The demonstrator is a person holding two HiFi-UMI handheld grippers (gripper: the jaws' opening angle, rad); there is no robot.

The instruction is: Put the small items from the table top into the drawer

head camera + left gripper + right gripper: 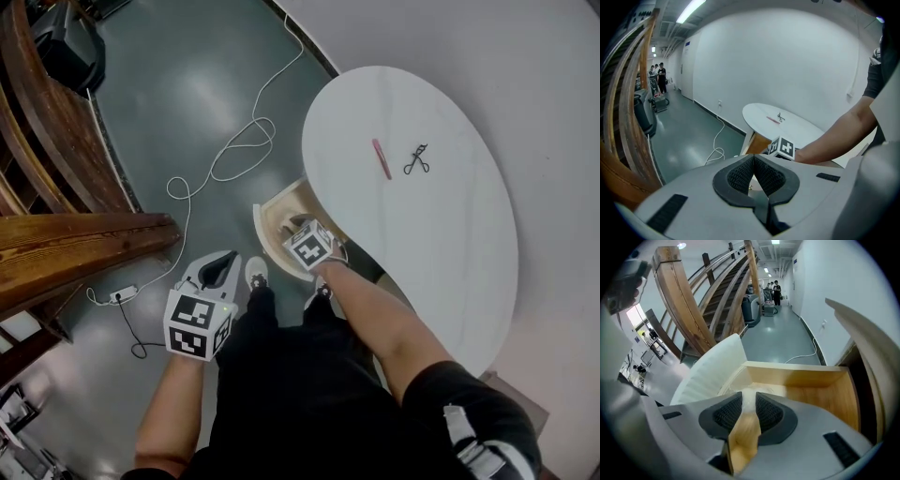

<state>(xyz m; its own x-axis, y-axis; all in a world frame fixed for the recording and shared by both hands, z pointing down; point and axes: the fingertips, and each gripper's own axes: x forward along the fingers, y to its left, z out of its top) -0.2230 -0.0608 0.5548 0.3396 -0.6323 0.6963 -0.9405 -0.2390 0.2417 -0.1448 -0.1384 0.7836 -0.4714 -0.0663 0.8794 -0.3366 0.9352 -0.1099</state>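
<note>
On the white oval table [422, 234] lie a pink stick [381, 157] and a small black scissor-like tool [417, 160]; both also show far off in the left gripper view, the stick [773, 119] and the tool [780, 116]. The wooden drawer [267, 211] stands pulled out under the table's near end. My right gripper [302, 225] hangs over it and points down into it. In the right gripper view its jaws [749, 397] are shut on a small whitish, see-through item [750, 404] above the drawer floor [806, 401]. My left gripper [225, 261] hangs over the floor left of the drawer, its tips [753, 157] shut and holding nothing.
A white cable [234, 155] loops over the green floor to a power strip [122, 295]. A wooden staircase [66, 234] fills the left side. The person's legs and shoes [256, 277] stand just before the drawer. Its white curved front [708, 371] faces the person.
</note>
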